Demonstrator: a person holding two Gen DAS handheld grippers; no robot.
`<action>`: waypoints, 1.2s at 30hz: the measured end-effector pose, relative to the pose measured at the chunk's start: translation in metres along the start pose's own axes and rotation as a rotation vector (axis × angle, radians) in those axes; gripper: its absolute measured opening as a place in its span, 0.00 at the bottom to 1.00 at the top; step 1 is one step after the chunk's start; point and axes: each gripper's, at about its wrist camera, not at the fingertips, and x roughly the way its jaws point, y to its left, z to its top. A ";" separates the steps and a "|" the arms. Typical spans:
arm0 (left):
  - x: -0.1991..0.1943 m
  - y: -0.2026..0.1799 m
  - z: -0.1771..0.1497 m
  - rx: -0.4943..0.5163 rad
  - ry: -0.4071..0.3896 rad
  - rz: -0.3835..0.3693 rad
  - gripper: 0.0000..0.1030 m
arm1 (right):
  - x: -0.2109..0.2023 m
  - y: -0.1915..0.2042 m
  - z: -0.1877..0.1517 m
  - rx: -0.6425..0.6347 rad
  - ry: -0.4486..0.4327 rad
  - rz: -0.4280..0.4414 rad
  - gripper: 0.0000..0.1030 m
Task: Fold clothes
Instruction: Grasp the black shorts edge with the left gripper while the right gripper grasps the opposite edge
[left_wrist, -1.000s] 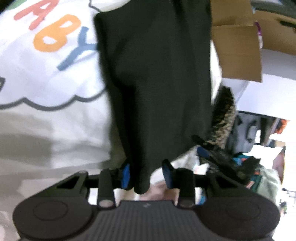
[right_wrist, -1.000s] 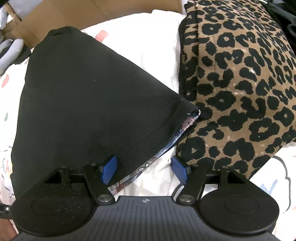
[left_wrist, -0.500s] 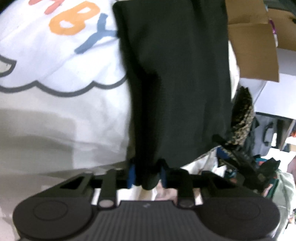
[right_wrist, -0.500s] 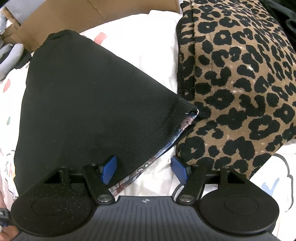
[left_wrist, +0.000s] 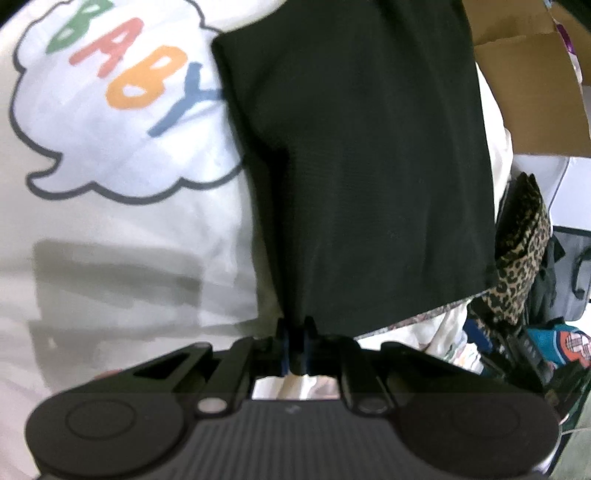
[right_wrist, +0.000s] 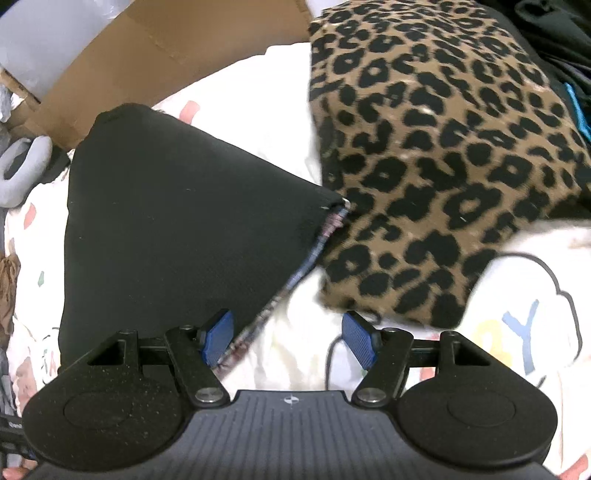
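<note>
A black garment (left_wrist: 362, 166) lies folded on a white sheet printed with "BABY" (left_wrist: 122, 147). My left gripper (left_wrist: 294, 332) grips its near corner, jaws closing tight, the blue pads pressing on the cloth. In the right wrist view the same black garment (right_wrist: 177, 229) forms a triangle with a patterned lining showing along its hem. My right gripper (right_wrist: 290, 338) stands open just above that hem; its left pad (right_wrist: 218, 336) hovers over the cloth edge, with only white sheet between the fingers.
A folded leopard-print garment (right_wrist: 443, 166) lies right beside the black one, and shows at the sheet's far edge (left_wrist: 521, 251) in the left wrist view. Cardboard box flaps (right_wrist: 147, 48) (left_wrist: 535, 92) stand behind. Grey items and bags crowd the surroundings.
The left jaws have shut on the black garment's near corner and the gripper has risen and tilted. The right gripper, still open, has shifted slightly sideways along the hem.
</note>
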 end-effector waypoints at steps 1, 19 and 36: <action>-0.003 -0.001 0.001 0.002 -0.004 0.011 0.06 | -0.005 -0.006 -0.011 0.016 -0.010 0.009 0.69; -0.034 -0.021 0.007 0.070 -0.064 0.154 0.06 | 0.012 -0.042 -0.008 0.245 -0.047 0.172 0.55; -0.038 -0.024 0.005 0.107 -0.044 0.233 0.06 | -0.012 -0.032 -0.004 0.166 -0.045 0.178 0.06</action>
